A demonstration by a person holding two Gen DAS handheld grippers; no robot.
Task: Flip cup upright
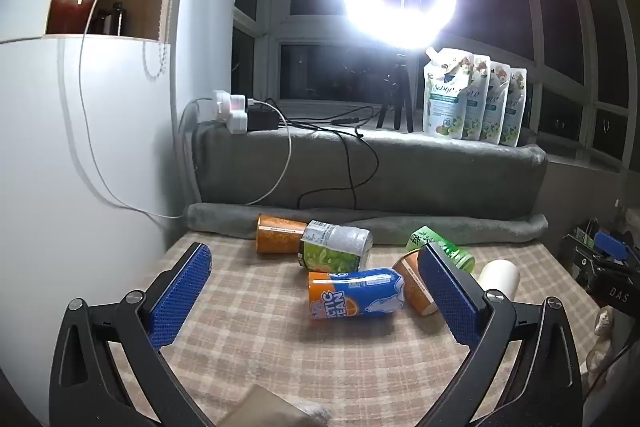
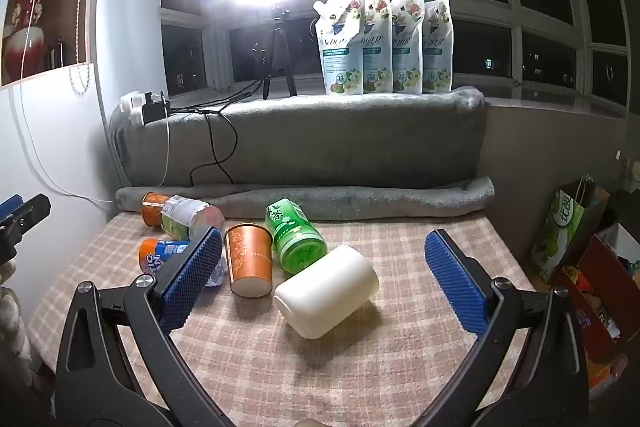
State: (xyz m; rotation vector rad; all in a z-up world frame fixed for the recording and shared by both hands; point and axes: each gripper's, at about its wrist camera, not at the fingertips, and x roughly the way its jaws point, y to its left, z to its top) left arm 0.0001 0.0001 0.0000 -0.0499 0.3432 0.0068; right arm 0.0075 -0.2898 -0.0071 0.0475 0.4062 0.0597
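Observation:
A white cup (image 2: 328,291) lies on its side on the checked tablecloth (image 2: 360,367), closed base toward me; it also shows in the left wrist view (image 1: 500,277). An orange paper cup (image 2: 248,263) lies on its side just left of it, partly hidden behind a finger in the left wrist view (image 1: 412,285). My right gripper (image 2: 324,259) is open and empty, its fingers either side of the white cup, a little short of it. My left gripper (image 1: 316,267) is open and empty above the cloth, short of a blue-and-orange can (image 1: 356,293).
A green tea bottle (image 2: 296,241), a green-label bottle (image 1: 336,247) and a second orange cup (image 1: 276,239) lie on the cloth. A rolled grey towel (image 2: 340,199) borders the far edge. Refill pouches (image 2: 384,47), ring light tripod (image 2: 276,59) and cables stand behind. Bags (image 2: 568,235) sit to the right.

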